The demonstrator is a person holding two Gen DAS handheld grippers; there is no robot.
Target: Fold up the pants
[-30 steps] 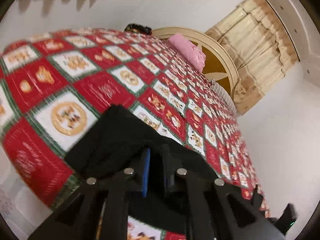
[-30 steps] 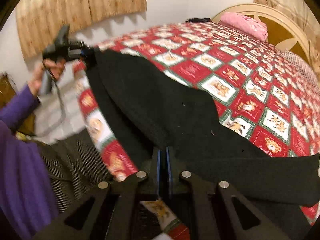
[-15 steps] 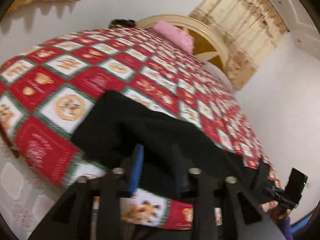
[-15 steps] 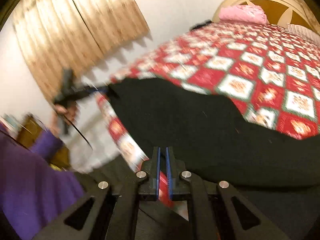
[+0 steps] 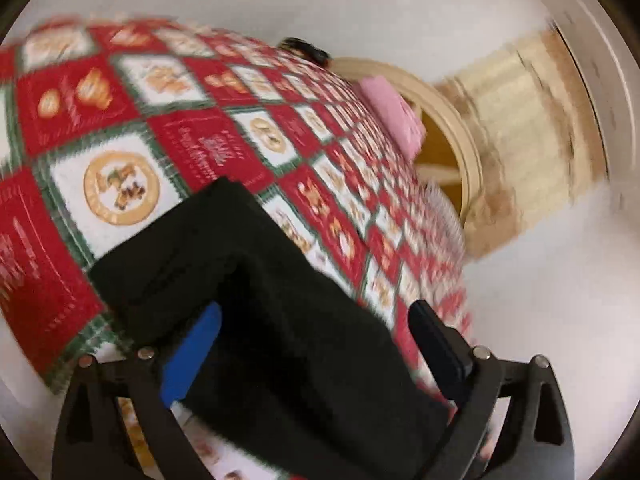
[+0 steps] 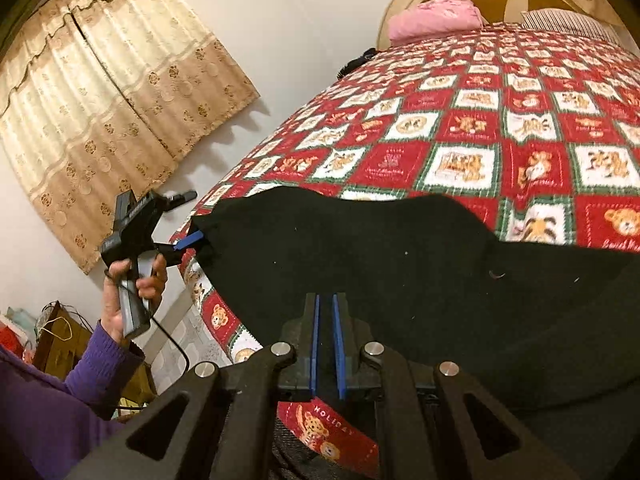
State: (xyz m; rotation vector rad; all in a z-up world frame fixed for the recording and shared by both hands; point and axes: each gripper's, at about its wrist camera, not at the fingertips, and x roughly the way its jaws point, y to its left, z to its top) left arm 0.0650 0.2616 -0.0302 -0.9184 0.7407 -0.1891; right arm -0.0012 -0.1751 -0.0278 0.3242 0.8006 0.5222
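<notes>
Since half a second ago the left gripper [image 5: 316,344] has spread its fingers wide, the black pants [image 5: 256,292] lying loose between them on the quilt [image 5: 132,120] near the bed's corner; a pink pillow [image 5: 394,114] sits far off.

Right wrist view: the right gripper [image 6: 327,344] fingers nearly together, clamped on the pants' [image 6: 360,264] near edge overhanging the quilt [image 6: 500,128]. The left gripper [image 6: 188,240] touches the far corner, curtain [image 6: 100,100] behind.

Bed wearing a red-and-white checked quilt [image 6: 500,132]; black pants [image 6: 380,264] lying across its near edge, pink pillow [image 6: 436,16] sitting by the headboard.
</notes>
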